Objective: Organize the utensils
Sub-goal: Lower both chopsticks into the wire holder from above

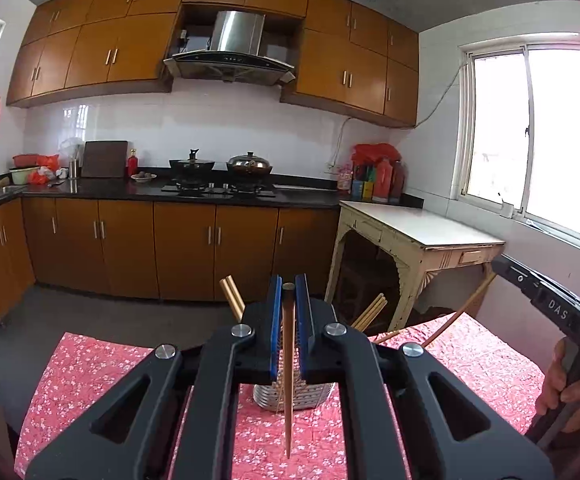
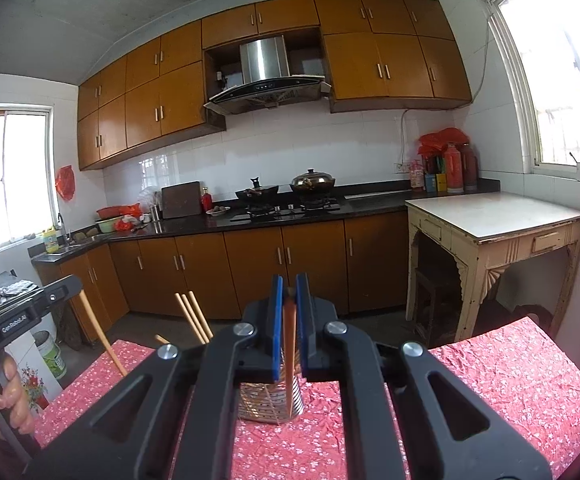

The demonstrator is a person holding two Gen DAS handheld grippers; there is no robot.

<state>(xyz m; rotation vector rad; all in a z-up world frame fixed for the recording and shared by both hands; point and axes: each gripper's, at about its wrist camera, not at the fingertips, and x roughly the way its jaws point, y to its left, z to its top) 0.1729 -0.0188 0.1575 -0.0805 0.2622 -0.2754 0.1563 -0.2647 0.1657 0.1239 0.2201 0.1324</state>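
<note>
A perforated metal utensil holder (image 1: 294,396) stands on the table with the red floral cloth (image 1: 90,380); several wooden chopsticks (image 1: 232,298) lean out of it. My left gripper (image 1: 289,292) is shut on one brown chopstick (image 1: 288,380), which hangs down in front of the holder. My right gripper (image 2: 289,292) is shut on another chopstick (image 2: 289,352), held upright above the holder (image 2: 270,404). The right gripper shows at the right in the left wrist view (image 1: 538,296). The left gripper with its chopstick shows at the left in the right wrist view (image 2: 30,308).
Behind the table lies open floor, then brown base cabinets (image 1: 186,248) under a black counter with a stove and pots (image 1: 218,168). A cream side table (image 1: 422,232) stands at the right under a window. A white cabinet (image 2: 42,364) stands left of the table.
</note>
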